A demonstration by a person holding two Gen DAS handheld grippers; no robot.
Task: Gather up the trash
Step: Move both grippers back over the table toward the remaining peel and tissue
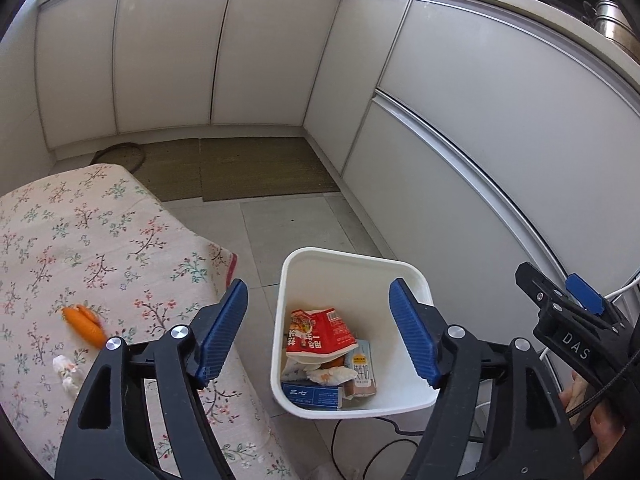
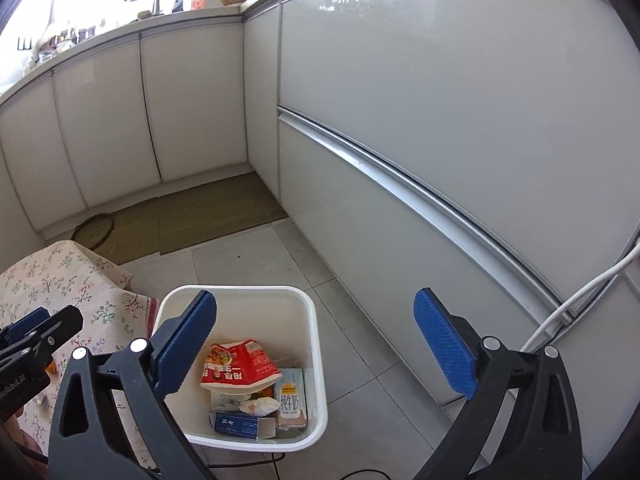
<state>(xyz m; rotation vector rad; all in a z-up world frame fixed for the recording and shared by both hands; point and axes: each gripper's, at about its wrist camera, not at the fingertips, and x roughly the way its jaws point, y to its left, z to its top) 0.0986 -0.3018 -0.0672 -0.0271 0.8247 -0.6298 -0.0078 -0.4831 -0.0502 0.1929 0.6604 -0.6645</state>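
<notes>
White trash bin [image 1: 416,276] at 6 o'clock holds crumpled red snack bag [image 1: 320,332], milk carton [image 1: 362,368]; both grippers' fingers apart, empty.

a white square plastic bin [image 1: 416,280] is set on the grey tiled floor [image 1: 288,224] right of a floral-clothed table [image 1: 100,240], with a red crumpled packet [image 1: 320,330] laid atop a milk carton [image 1: 362,366] inside, and woven mats [image 1: 256,168] behind.

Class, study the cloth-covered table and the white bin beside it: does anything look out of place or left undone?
Yes. An orange peel and a crumpled tissue lie on the floral tablecloth, while the other rubbish, such as the red packet and milk carton, is in the white bin.
</notes>
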